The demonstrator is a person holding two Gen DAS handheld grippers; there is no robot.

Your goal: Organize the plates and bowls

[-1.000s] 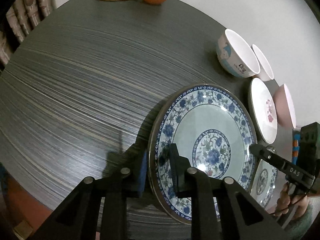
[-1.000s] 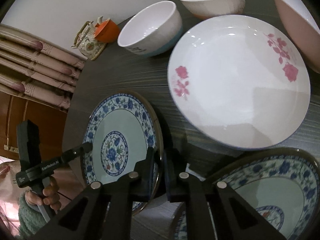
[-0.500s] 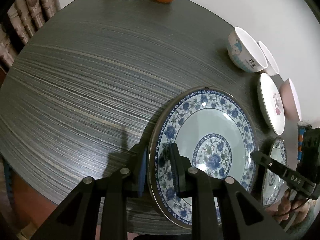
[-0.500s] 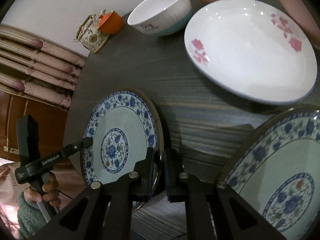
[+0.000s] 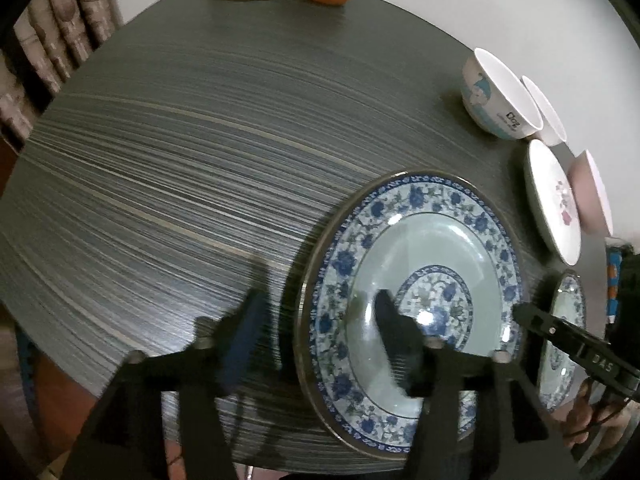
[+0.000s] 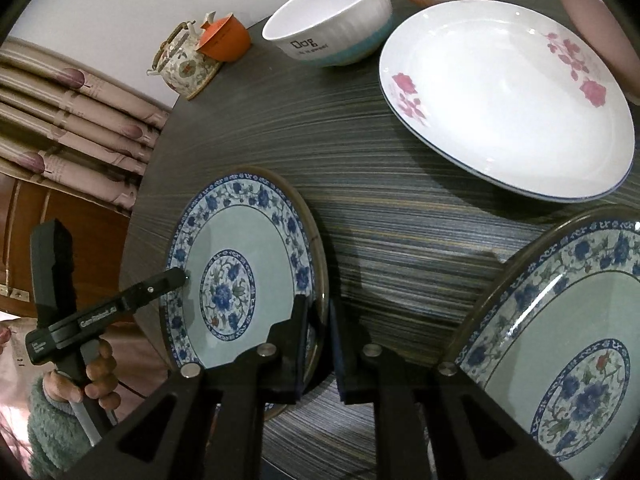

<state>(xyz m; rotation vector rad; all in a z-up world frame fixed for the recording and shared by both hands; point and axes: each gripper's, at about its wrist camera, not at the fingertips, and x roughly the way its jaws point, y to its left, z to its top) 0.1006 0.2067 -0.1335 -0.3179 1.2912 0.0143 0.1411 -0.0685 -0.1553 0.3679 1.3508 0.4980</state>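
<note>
The dark round table carries the crockery spread in single pieces, so I judge the sorting is only at its start: nothing is stacked yet. The near blue-patterned plate is on the near left part; the left gripper has its fingers apart around the plate's near rim, while the right gripper is clamped on its far-side rim. A second blue plate sits near right, the rose plate far right, and the bowls, one of them a white-and-teal bowl, wait behind it.
</note>
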